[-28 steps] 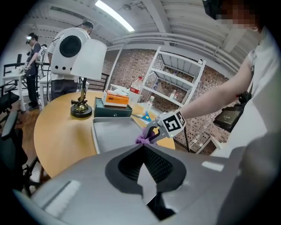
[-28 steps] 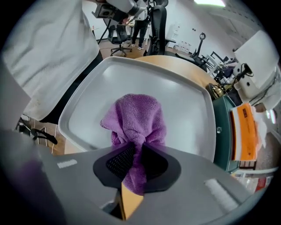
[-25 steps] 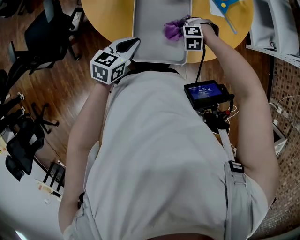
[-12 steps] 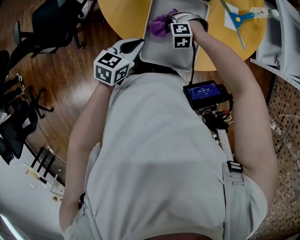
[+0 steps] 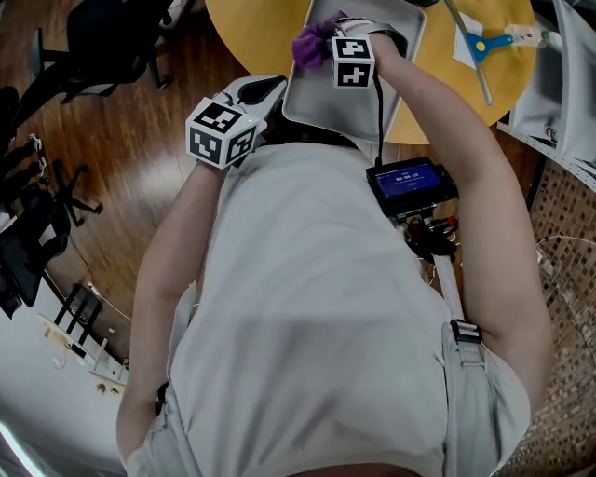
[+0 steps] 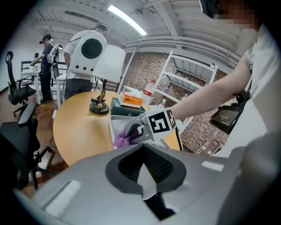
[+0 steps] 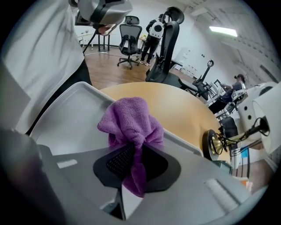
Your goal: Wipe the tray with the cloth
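Clamping a fold of the purple cloth (image 7: 131, 121), the right gripper (image 7: 134, 167) holds the bunched rest at the left rim of the grey tray (image 5: 391, 84) on the yellow worktop (image 5: 251, 28). Bare tray floor lies rightward and toward the person, so I judge the stroke goes that way. The left gripper (image 5: 265, 90), jaws together and empty, hovers beside the tray's near corner

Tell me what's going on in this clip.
A person with a gripper in each hand is wiping a grey tray on a round wooden table. The right gripper is shut on a bunched purple cloth, held over the tray near its left edge in the head view. The left gripper sits by the tray's near corner, jaws together on nothing.
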